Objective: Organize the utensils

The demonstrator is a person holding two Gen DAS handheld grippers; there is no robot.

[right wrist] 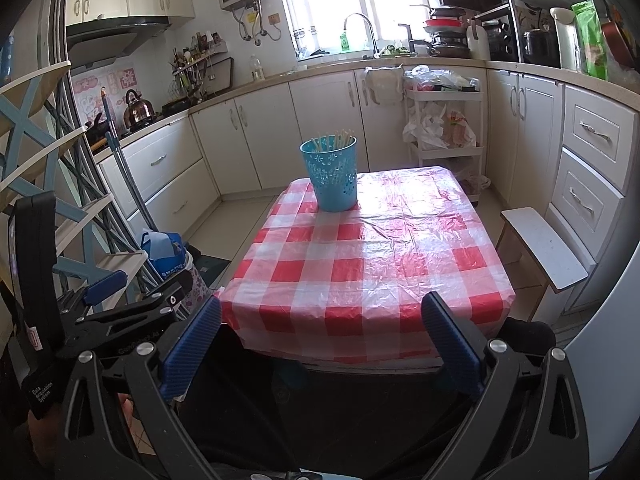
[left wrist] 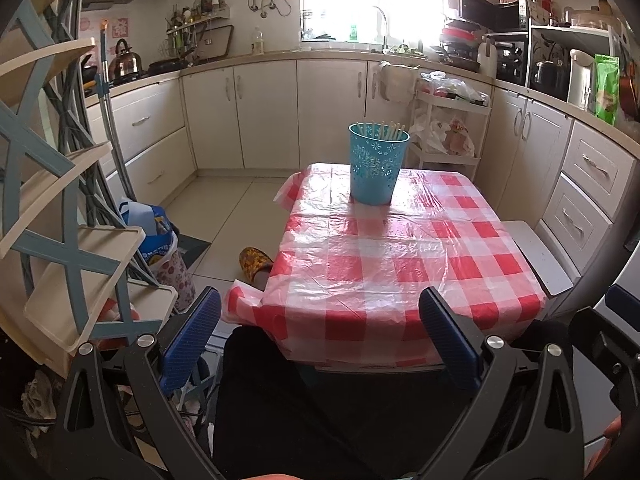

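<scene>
A turquoise perforated holder stands upright at the far end of the table, with several pale chopsticks sticking out of its top. The table wears a red-and-white checked plastic cloth. My left gripper hangs open off the table's near edge, nothing between its blue fingers. My right gripper is likewise open and empty near the same edge. The left gripper also shows at the left of the right wrist view.
A white stool stands right of the table. A folding rack and bags crowd the left floor. Cabinets line the back and right walls. A slippered foot shows beside the table, and dark trousers lie below the grippers.
</scene>
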